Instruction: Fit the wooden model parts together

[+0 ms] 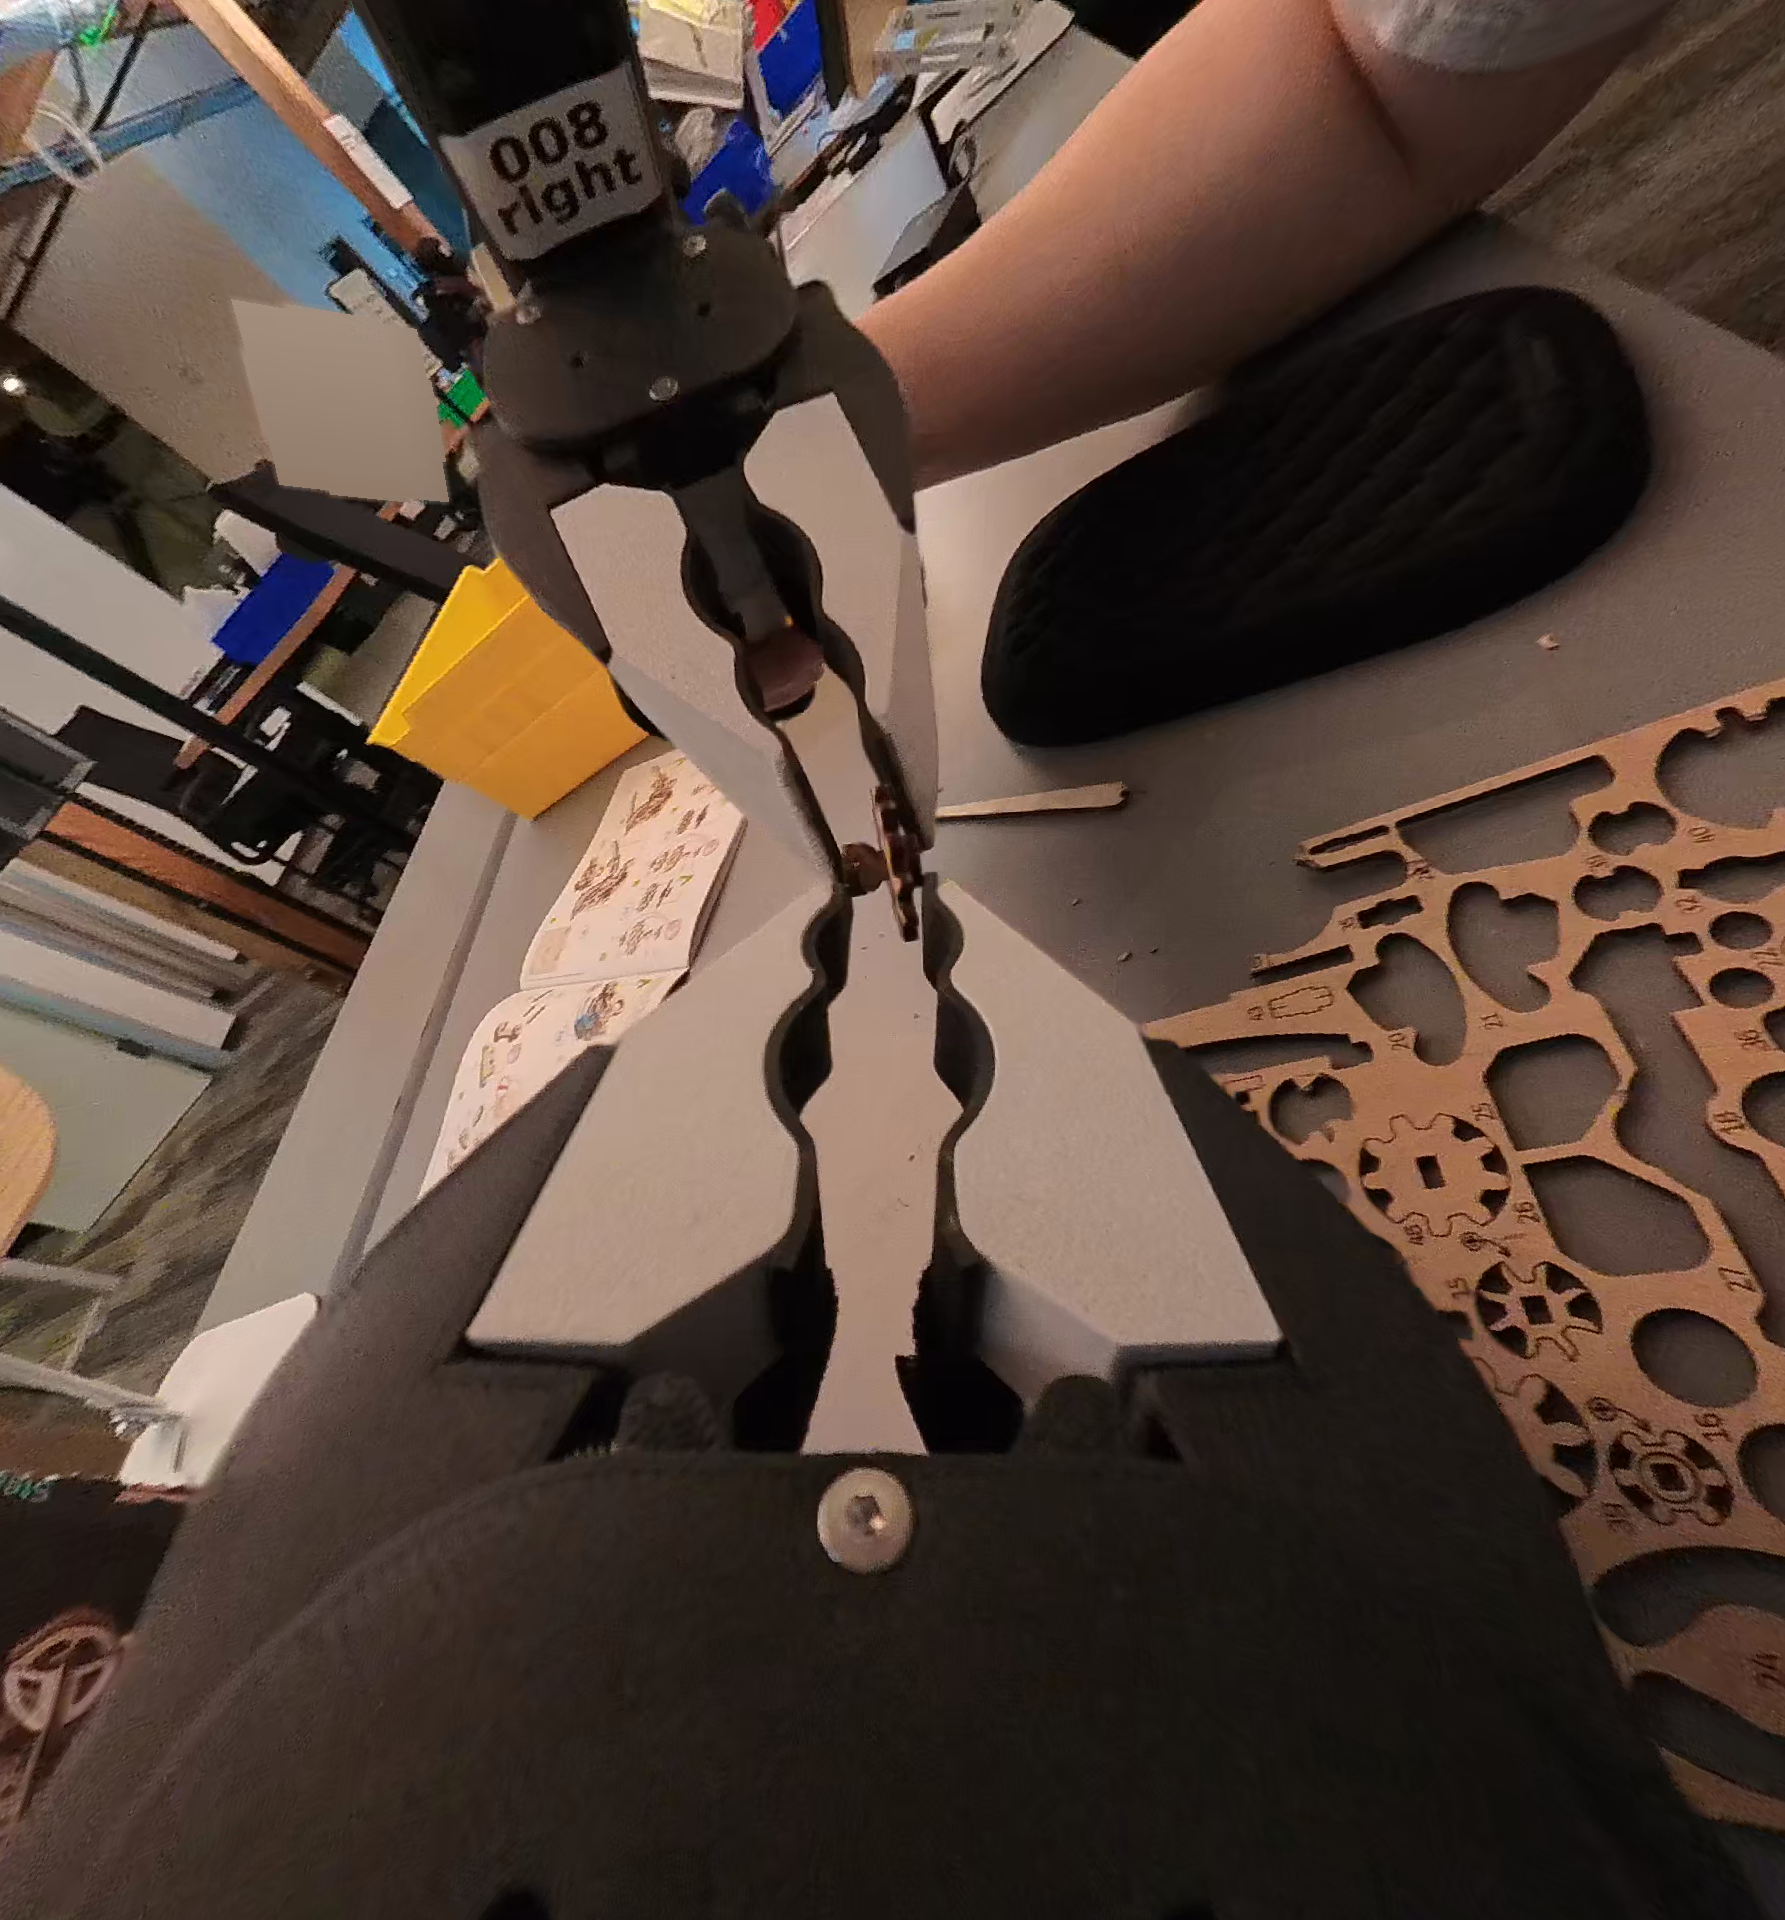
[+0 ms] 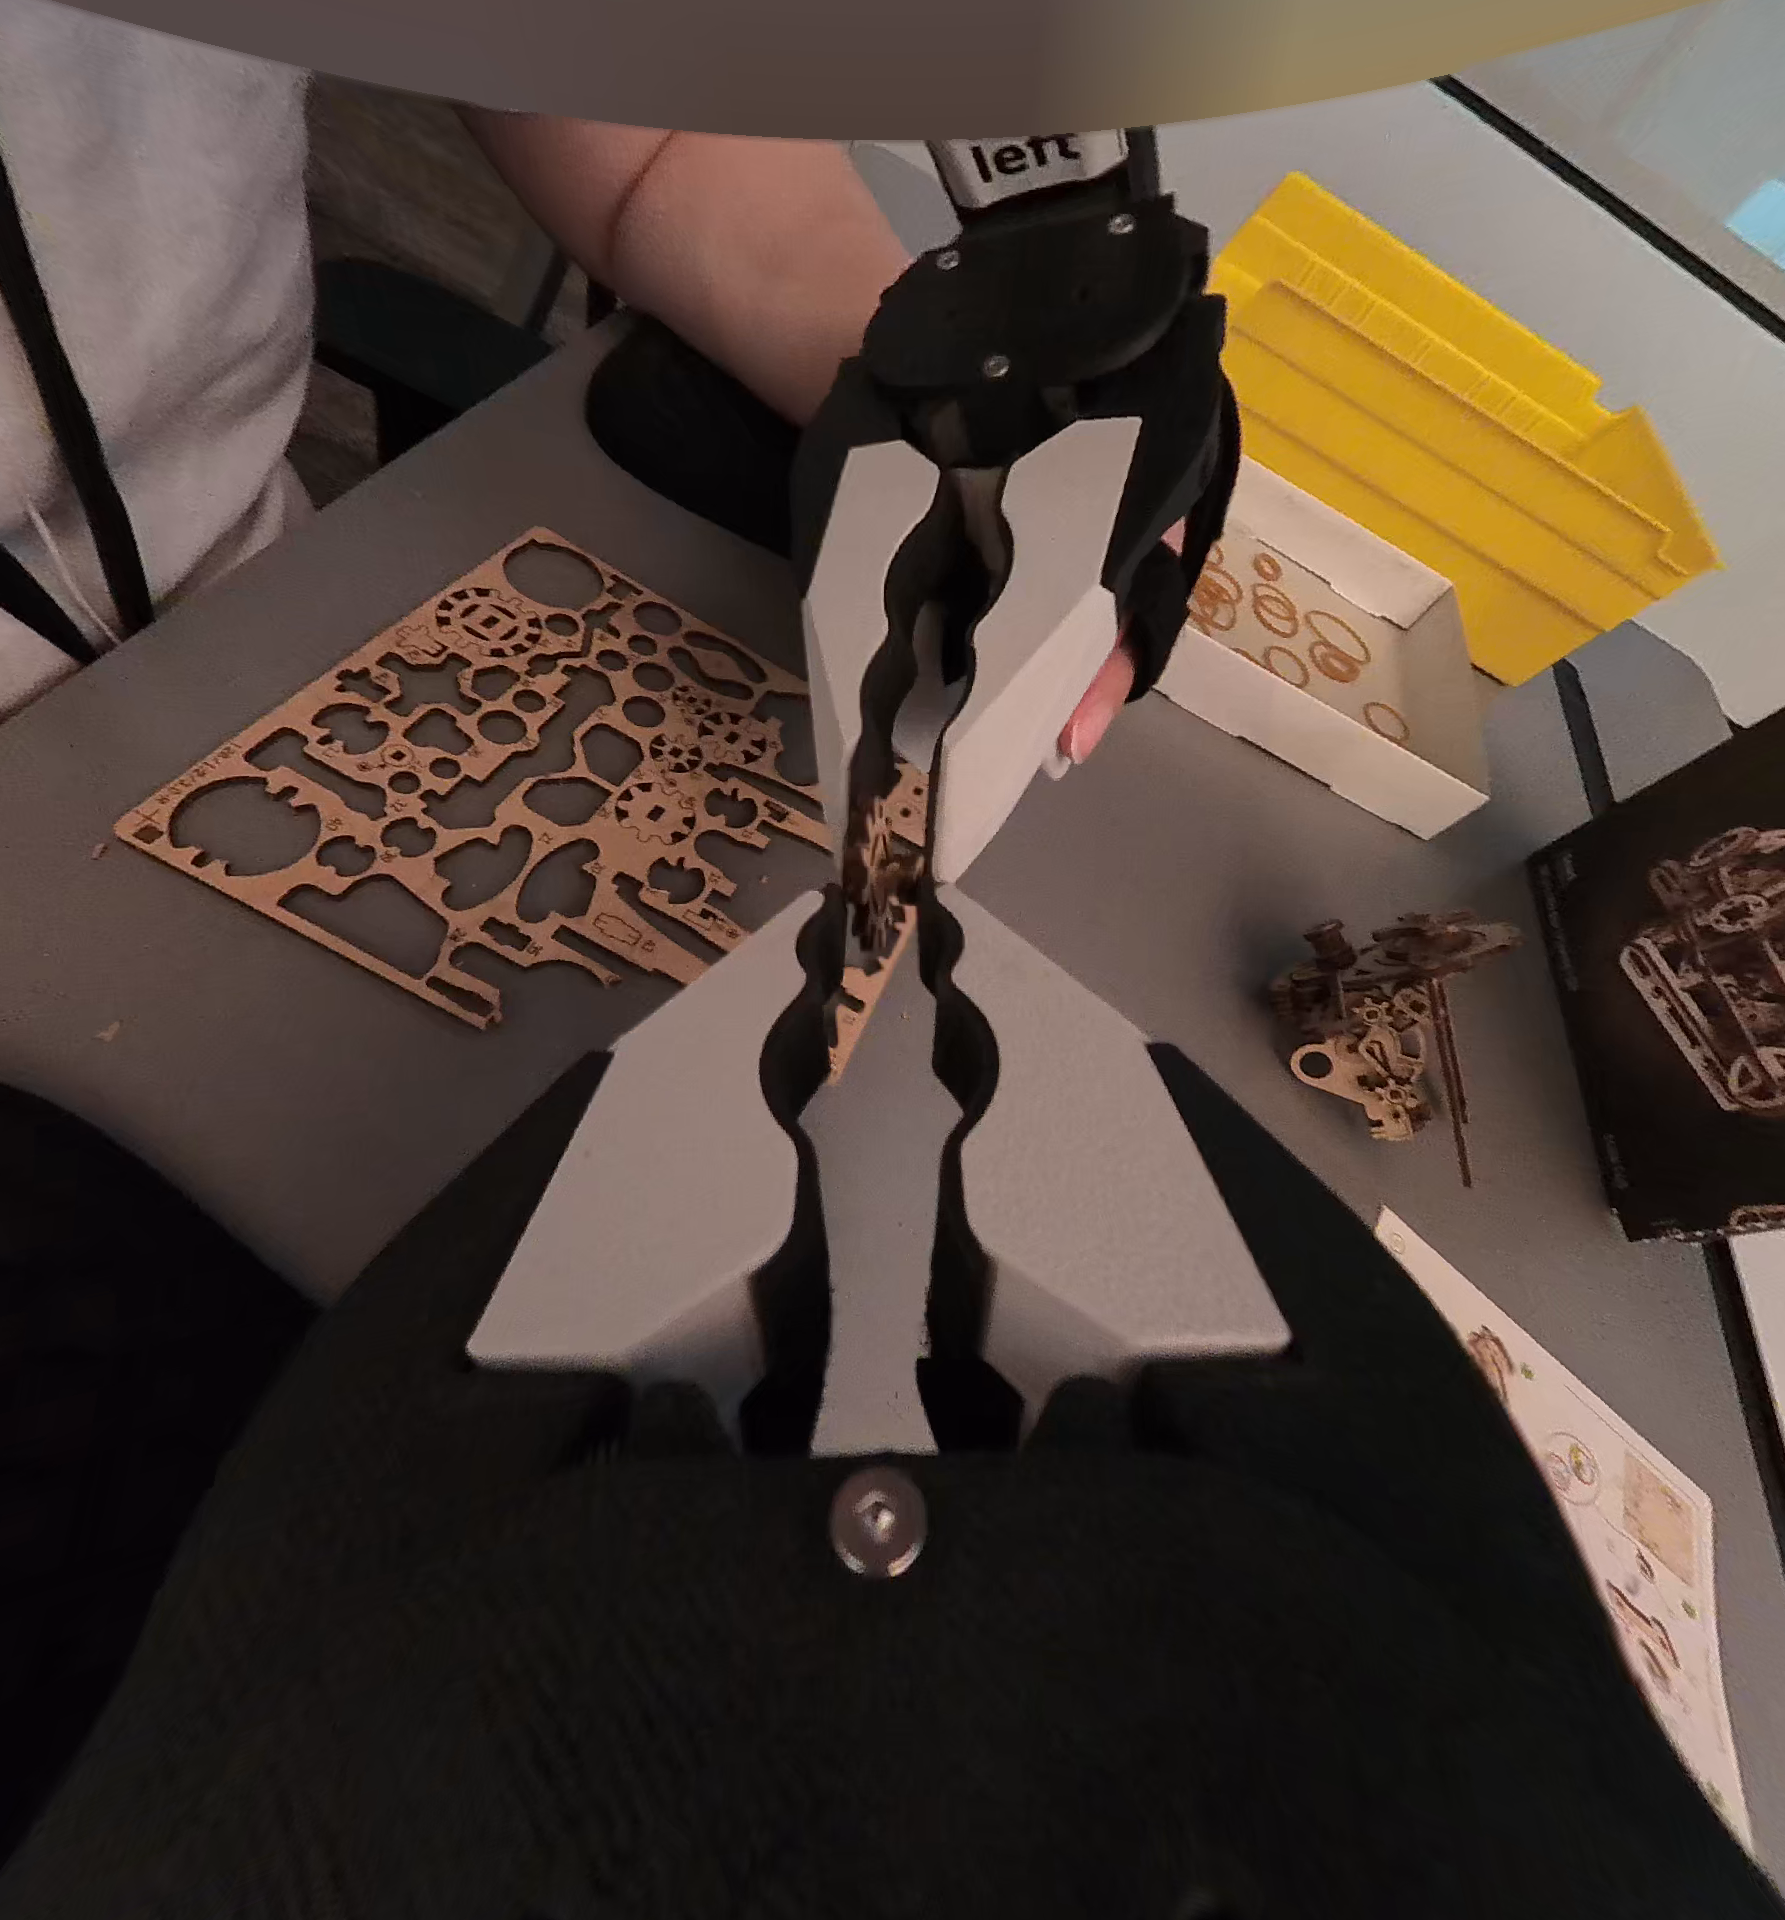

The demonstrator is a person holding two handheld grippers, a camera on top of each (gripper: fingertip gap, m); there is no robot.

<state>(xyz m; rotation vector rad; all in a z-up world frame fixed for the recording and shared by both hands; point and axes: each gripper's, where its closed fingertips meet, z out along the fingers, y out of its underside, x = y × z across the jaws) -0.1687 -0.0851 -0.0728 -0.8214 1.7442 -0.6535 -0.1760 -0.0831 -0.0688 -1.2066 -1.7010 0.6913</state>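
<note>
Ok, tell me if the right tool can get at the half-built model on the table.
Probably yes: only bare table lies between the right tool and the half-built model. But it seems to grip a gear piece, tip to tip with the left tool.

Indoor light, dim and warm in both wrist views; right wrist view darker, with the black gripper body near-featureless and soft shadows only on the grey worktop (image 2: pixel 244 1039). Strong wide-angle distortion: edges bow, left wrist view horizon tilted. Background shelving soft, wooden sheet (image 1: pixel 1594 1091) sharp; a smeared patch crosses the right view's top edge.
</note>
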